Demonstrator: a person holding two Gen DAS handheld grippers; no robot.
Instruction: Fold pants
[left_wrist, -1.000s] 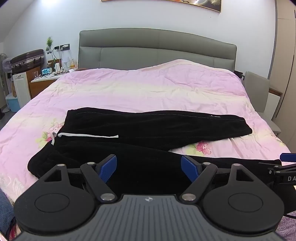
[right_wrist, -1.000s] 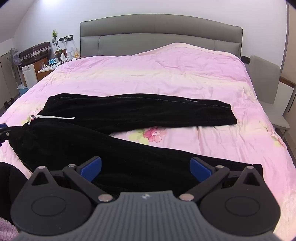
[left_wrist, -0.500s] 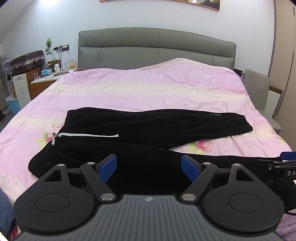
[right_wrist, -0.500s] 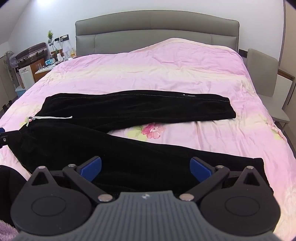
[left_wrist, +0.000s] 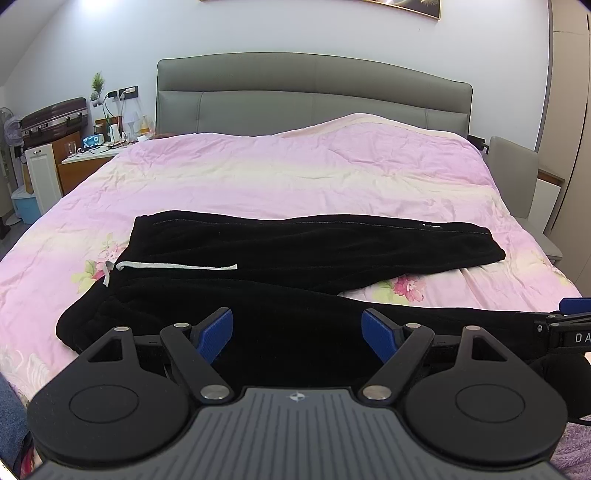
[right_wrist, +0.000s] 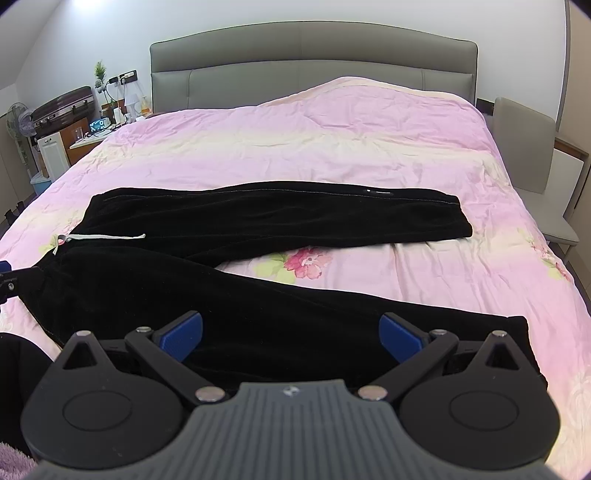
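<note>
Black pants (left_wrist: 295, 254) (right_wrist: 258, 221) lie spread on the pink bedspread (left_wrist: 295, 177) (right_wrist: 332, 147), waist to the left with a white drawstring (left_wrist: 177, 266) (right_wrist: 107, 237), legs splayed apart to the right. My left gripper (left_wrist: 297, 330) hovers open over the near leg close to the waist. My right gripper (right_wrist: 290, 334) hovers open over the same near leg toward its cuff (right_wrist: 517, 332). Nothing sits between either pair of blue fingertips. The right gripper's tip shows at the right edge of the left wrist view (left_wrist: 569, 325).
A grey headboard (left_wrist: 314, 96) stands at the far end. A nightstand with small items (left_wrist: 92, 147) and a suitcase (left_wrist: 55, 120) are at the left. A grey chair (right_wrist: 528, 147) stands at the right. A flowered patch of bedspread (right_wrist: 306, 262) shows between the legs.
Both grippers have drifted slightly, with the right one edging lower and nearer over the near leg. The pants have not moved and both grippers stay open.
</note>
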